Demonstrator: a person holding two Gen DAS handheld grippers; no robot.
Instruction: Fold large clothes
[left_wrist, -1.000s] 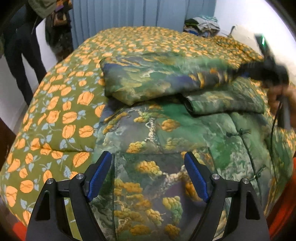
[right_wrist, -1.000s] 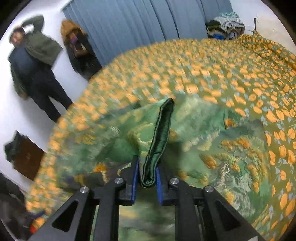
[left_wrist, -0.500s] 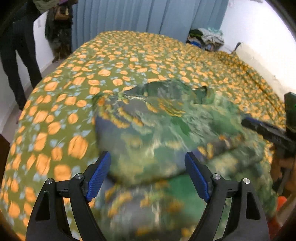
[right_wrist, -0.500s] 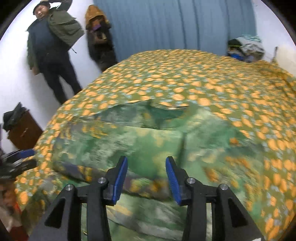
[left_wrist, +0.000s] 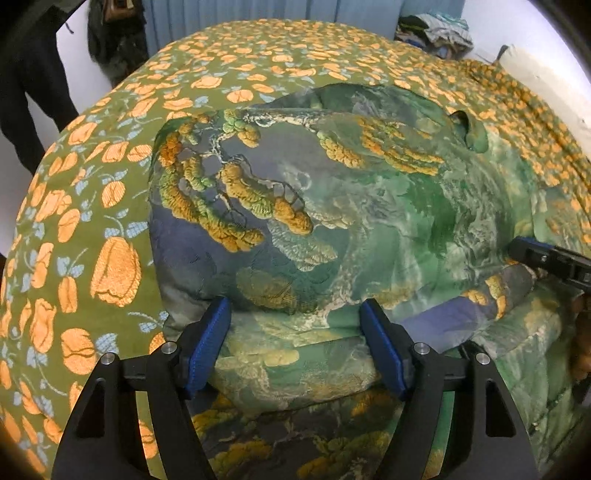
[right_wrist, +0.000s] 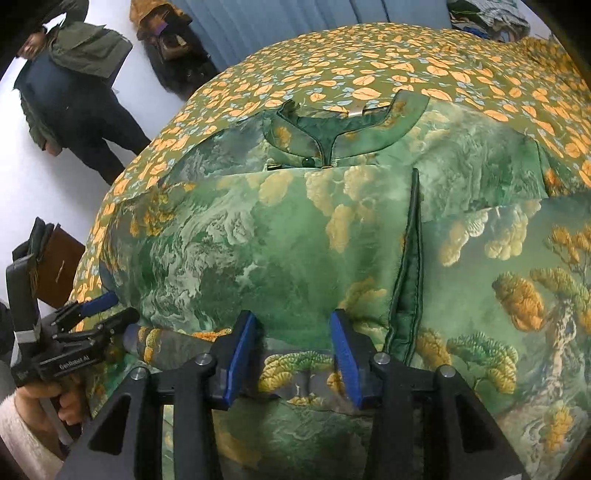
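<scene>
Bed with orange-flower cover, blue curtain behind; one bystander.
One green jacket, folded, near bed's front edge. Two grippers: left gripper closing, jaws wide, not pinching; right gripper part open, holding nothing.

Our left tongs pointed steeply downward with the blue pads set wide apart; the jaws had just been closing a little, and cloth lay between them without either pad visibly pressing it. Our right tongs also tilted steeply down, pads parted at a narrower gap, clear of any grip. Seen from the right, our left hand wrapped the handle at the near left, a pale fuzzy sleeve at the wrist.
</scene>
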